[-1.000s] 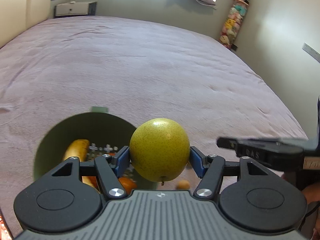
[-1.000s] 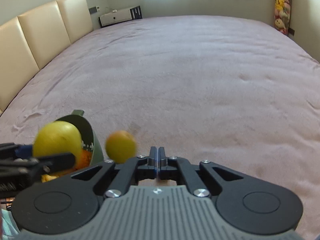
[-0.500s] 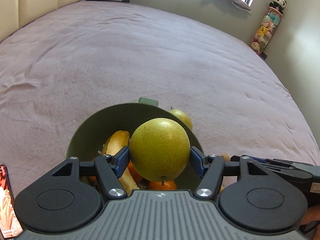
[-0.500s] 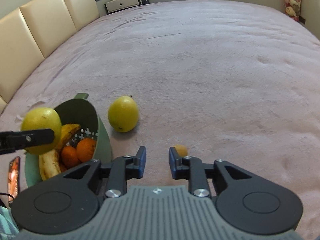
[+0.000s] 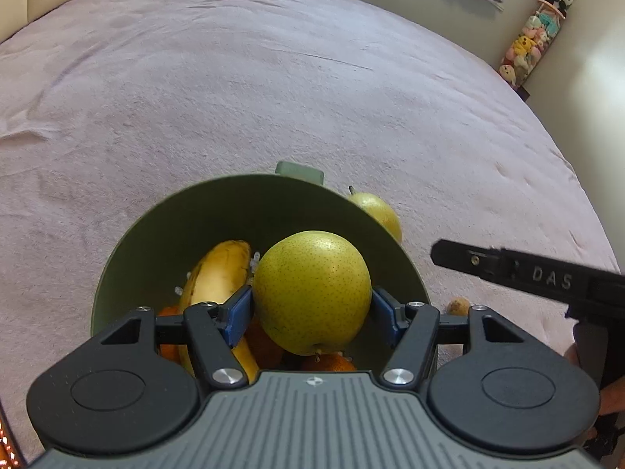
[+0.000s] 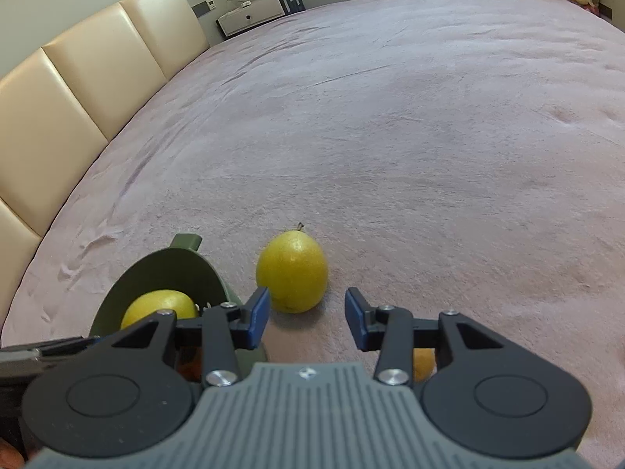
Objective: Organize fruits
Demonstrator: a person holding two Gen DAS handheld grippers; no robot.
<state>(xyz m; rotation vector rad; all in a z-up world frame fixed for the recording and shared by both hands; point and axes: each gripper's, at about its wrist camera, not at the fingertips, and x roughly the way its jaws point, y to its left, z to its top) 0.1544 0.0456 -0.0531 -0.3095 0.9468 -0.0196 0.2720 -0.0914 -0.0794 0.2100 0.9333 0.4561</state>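
Above a green bowl (image 5: pixel 129 258) on a mauve bed (image 5: pixel 273 78), the left gripper (image 5: pixel 312 308) pinches a speckled yellow-green pear (image 5: pixel 312 293) between its blue-padded fingers (image 5: pixel 238 312), the fruit hanging just over the bowl's opening. Inside the bowl lie a banana (image 5: pixel 218 273) and several oranges (image 5: pixel 265 348), partly hidden beneath the held pear. Just beyond the bowl's far right rim, a second pear (image 6: pixel 293 277) rests on the bed, stem up. On the bowl's right, the right gripper (image 6: pixel 306 320) reaches toward that second pear; its fingers (image 6: pixel 258 316) have just been opening and now stand spread, with nothing between them and the pear lying just ahead of their tips. A small orange fruit (image 5: pixel 458 305) sits on the bed to the right of the bowl, close to the right gripper's body. Well beyond the bowl, cream headboard panels (image 6: pixel 97 78) line the bed's far edge, and a column of stuffed toys (image 5: pixel 535 39) stands in the room's corner.
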